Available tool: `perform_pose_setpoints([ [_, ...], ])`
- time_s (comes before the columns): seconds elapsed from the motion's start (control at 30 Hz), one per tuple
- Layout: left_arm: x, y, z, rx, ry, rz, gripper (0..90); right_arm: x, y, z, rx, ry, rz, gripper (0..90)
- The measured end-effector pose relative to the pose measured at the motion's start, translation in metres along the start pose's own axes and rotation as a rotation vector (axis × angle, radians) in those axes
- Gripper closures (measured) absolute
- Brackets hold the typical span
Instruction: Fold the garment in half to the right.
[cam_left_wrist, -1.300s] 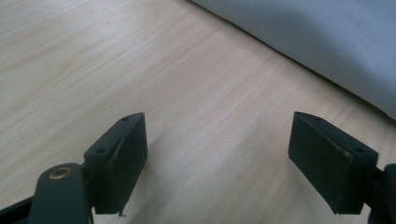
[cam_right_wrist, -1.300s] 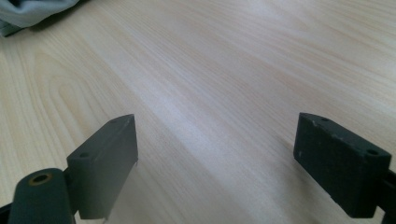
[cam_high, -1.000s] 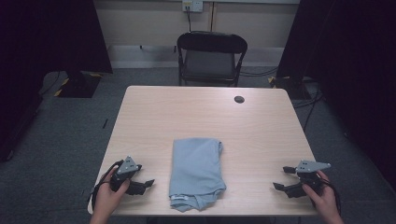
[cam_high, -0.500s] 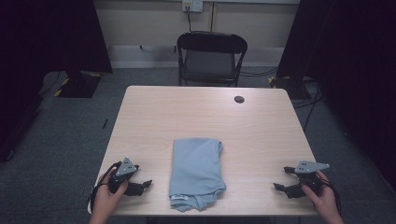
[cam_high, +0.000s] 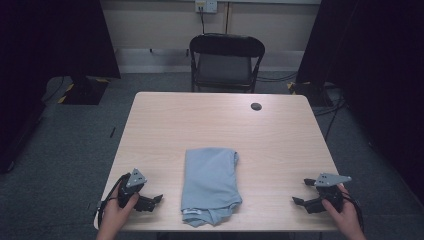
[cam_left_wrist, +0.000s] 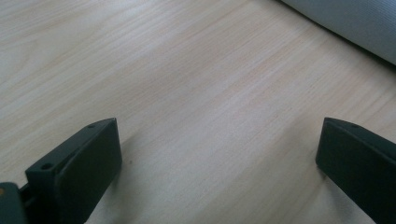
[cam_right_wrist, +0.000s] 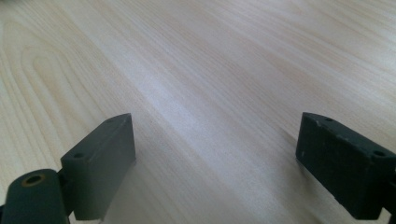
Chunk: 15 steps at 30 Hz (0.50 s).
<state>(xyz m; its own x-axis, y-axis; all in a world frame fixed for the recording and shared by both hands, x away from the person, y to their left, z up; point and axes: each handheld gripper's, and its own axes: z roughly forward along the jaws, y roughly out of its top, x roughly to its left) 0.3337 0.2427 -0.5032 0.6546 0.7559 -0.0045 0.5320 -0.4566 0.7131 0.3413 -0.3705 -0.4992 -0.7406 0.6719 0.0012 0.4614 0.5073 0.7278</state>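
A light blue cloth (cam_high: 210, 182), folded into a long rectangle, lies near the front middle of the wooden table (cam_high: 200, 120). To its left my left gripper (cam_high: 156, 201) rests low over the tabletop, open. Its jaws have just been opening and only bare wood lies between them (cam_left_wrist: 219, 135). An edge of the cloth (cam_left_wrist: 355, 23) crosses the top right of the left gripper view. At the front right corner my right gripper (cam_high: 300, 192) points toward the cloth from well off to its side. It stands open over bare wood (cam_right_wrist: 217, 135).
A small dark round thing (cam_high: 256, 106) sits near the table's far right edge. A black folding chair (cam_high: 226, 60) stands just beyond the far edge. Dark curtains flank the room, and cables run over the carpet at the right.
Both hands and the cloth keep their places. Any widening of the left jaws is too small to make out in the high view.
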Motion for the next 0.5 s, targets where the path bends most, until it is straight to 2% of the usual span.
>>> perform_pose_setpoints([
  [0.5, -0.0006, -0.0002, -0.0001, 0.0, 0.005, -0.004, 0.0, 0.0001, 0.0, -0.0001, 0.002, -0.001, -0.001, 11.0],
])
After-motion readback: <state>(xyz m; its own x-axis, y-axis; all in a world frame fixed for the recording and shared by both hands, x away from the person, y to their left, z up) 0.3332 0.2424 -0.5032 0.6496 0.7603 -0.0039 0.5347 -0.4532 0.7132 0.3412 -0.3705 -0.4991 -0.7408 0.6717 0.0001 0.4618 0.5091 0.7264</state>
